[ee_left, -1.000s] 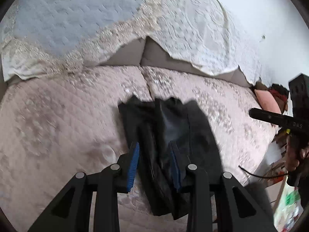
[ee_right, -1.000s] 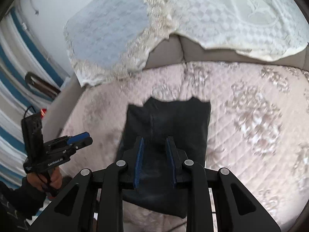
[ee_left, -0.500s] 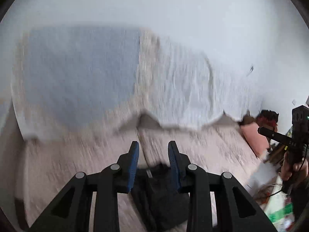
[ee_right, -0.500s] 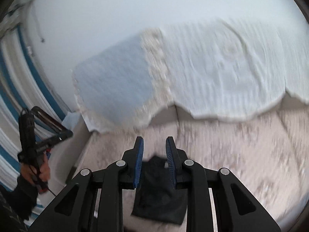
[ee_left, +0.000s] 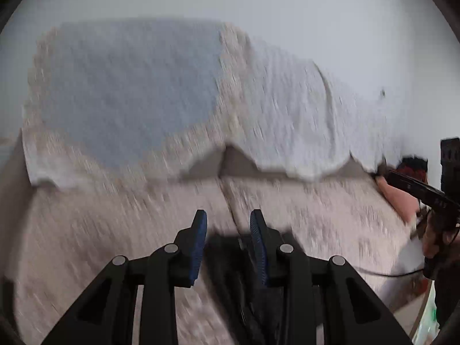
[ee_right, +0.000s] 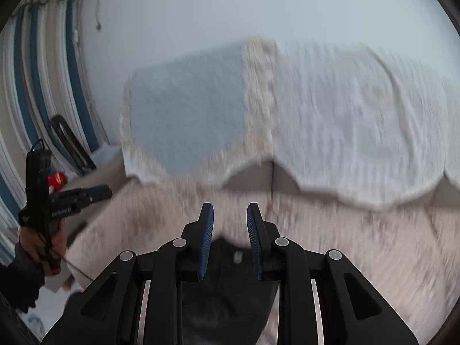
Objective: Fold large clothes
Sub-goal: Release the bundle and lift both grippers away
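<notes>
- Dark folded garment (ee_right: 227, 290) flat on the pinkish quilted sofa seat (ee_right: 359, 253), low in both views, top edge just showing between each tool's fingers; a small pale tag (ee_right: 237, 256) near that top edge.
- Same garment (ee_left: 230, 273) in the left wrist view, partly hidden behind the black frame and blurred.
- Left gripper (ee_left: 228, 230) held above the near end of the garment, blue-padded fingers apart, nothing between them, not touching cloth.
- Right gripper (ee_right: 230, 224) likewise above the garment, fingers spread, nothing clamped.
- Left gripper also visible at the far left of the right wrist view, off the sofa's edge, held in a hand (ee_right: 37, 244) with a dark sleeve.
- Right gripper similarly at the far right of the left wrist view, off the seat, in the other hand (ee_left: 434, 238).
- Behind the seat, a backrest draped with a lace-edged throw: bluish-grey panel (ee_right: 187, 123) on one side, white panel (ee_right: 359, 132) on the other.
- Bare grey upholstery (ee_right: 270, 178) exposed under the throw's scalloped edge.
- Pink cushion (ee_left: 402, 201) at the right end of the seat; something dark red and black just behind it, too blurred to name.
- Blue-and-white striped curtain (ee_right: 37, 80) at the left; a red object (ee_right: 57, 179) beside the sofa arm.
- Plain pale wall (ee_right: 258, 8) above.
</notes>
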{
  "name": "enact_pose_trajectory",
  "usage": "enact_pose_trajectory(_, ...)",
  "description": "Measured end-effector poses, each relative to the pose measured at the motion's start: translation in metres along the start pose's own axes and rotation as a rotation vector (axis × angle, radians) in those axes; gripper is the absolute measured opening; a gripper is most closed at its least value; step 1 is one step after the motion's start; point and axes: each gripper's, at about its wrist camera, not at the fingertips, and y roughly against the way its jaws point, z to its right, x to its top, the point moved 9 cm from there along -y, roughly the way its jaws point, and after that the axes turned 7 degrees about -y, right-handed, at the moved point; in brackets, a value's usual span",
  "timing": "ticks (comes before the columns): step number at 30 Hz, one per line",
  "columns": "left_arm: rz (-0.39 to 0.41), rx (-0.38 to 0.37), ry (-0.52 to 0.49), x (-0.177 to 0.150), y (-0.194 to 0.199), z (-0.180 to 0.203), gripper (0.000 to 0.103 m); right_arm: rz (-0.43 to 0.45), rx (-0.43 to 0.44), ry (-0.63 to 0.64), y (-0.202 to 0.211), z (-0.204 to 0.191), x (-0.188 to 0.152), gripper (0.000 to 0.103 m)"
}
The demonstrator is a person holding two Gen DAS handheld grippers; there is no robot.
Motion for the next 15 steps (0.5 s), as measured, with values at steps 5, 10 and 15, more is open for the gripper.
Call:
enact_pose_trajectory(5, -0.065, -0.069, -0.038, -0.069, -0.007, 0.050, 0.033, -0.107, -0.021, -0.038, -0.003, 0.011, -0.093, 0.029)
enact_pose_trajectory(10, -0.079, -0.077, -0.031, -0.073, 0.018, 0.066, 0.043, -0.127, 0.013, -0.044, 0.035, 0.005, -0.113, 0.048)
enact_pose_trajectory(15, -0.003, -0.040, -0.062, -0.050, 0.035, 0.074, 0.055, -0.026, 0.004, -0.050, 0.061, 0.003, -0.102, 0.052)
